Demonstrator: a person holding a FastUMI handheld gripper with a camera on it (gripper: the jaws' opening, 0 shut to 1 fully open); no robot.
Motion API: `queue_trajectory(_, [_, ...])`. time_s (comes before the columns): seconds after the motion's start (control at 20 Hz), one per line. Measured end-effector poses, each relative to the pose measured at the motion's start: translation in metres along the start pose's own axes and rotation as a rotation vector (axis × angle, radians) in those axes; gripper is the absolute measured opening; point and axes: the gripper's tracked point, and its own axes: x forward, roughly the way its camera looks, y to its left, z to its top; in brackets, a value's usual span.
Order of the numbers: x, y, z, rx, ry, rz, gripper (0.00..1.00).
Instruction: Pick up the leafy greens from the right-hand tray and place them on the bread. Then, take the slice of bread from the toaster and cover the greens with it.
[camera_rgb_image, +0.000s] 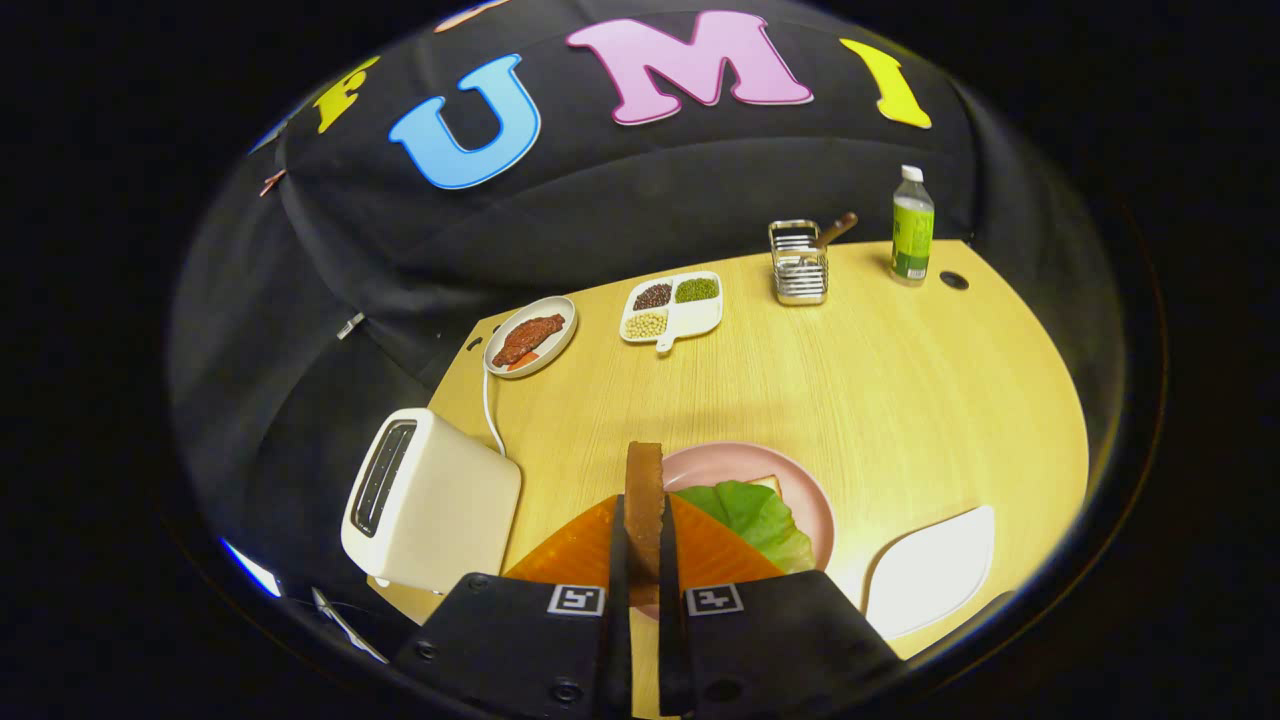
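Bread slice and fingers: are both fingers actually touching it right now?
Touching. In the gripper view both fingers press flat against the sides of the upright bread slice, with no gap visible, held above the greens on the pink plate.

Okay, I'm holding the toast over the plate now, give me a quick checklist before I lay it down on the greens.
1. Grip: hand-held gripper shut on the bread slice, both fingers pressing its faces, slice held on edge: ok.
2. Leafy greens already on the pink plate: ok.
3. Bottom bread under the greens: a pale corner shows behind the leaf: ok.
4. Slice lined up over the greens: it sits toward their toaster side, not centred: not ok.
5. Slice turned flat for laying: not ok.
6. White tray free of greens: ok.
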Motion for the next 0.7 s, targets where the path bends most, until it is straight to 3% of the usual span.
queue_trajectory(0.2, [0.018,-0.007,-0.005,0.095,-0.006,0.054,0.15])
queue_trajectory(0.5, [0.040,-0.070,-0.025,0.013,0.048,-0.066,0.15])
queue_trajectory(0.7, [0.050,-0.090,-0.038,-0.059,0.083,-0.103,0.17])
